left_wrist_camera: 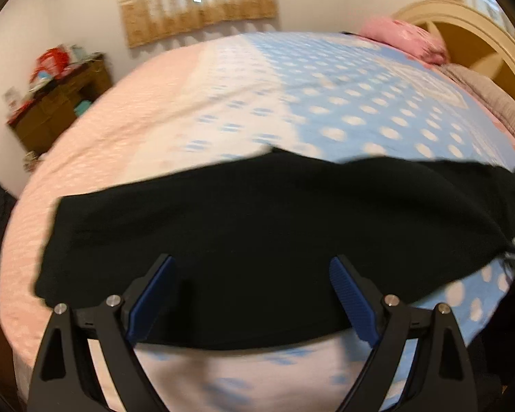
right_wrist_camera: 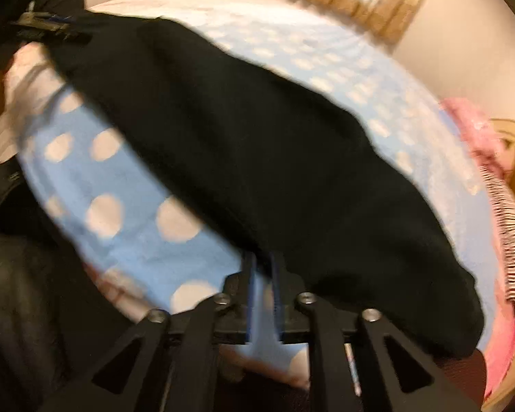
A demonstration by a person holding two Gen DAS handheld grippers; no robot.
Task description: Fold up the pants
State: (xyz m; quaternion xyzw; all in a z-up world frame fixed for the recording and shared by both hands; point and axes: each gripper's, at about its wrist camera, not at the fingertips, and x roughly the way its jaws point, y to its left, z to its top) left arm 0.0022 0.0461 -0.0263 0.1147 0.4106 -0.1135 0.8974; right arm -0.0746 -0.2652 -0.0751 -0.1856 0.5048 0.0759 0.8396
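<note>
Black pants (left_wrist_camera: 257,213) lie flat in a long band across the near side of the bed. My left gripper (left_wrist_camera: 252,262) hovers over their near edge, blue pads spread wide with nothing pinched. In the right wrist view the pants (right_wrist_camera: 257,144) run diagonally from top left to bottom right. My right gripper (right_wrist_camera: 262,257) sits at their near edge with a narrow gap between its fingers; blue sheet shows through the gap and no cloth is pinched. The left gripper (right_wrist_camera: 51,27) shows blurred at the far end of the pants.
The bed carries a blue sheet with white dots (left_wrist_camera: 343,103) and a pale pink part on the left. A pink pillow (left_wrist_camera: 401,37), a grey blanket (left_wrist_camera: 491,99) and the headboard (left_wrist_camera: 463,27) are at the right. A cluttered wooden cabinet (left_wrist_camera: 61,103) stands beyond the bed.
</note>
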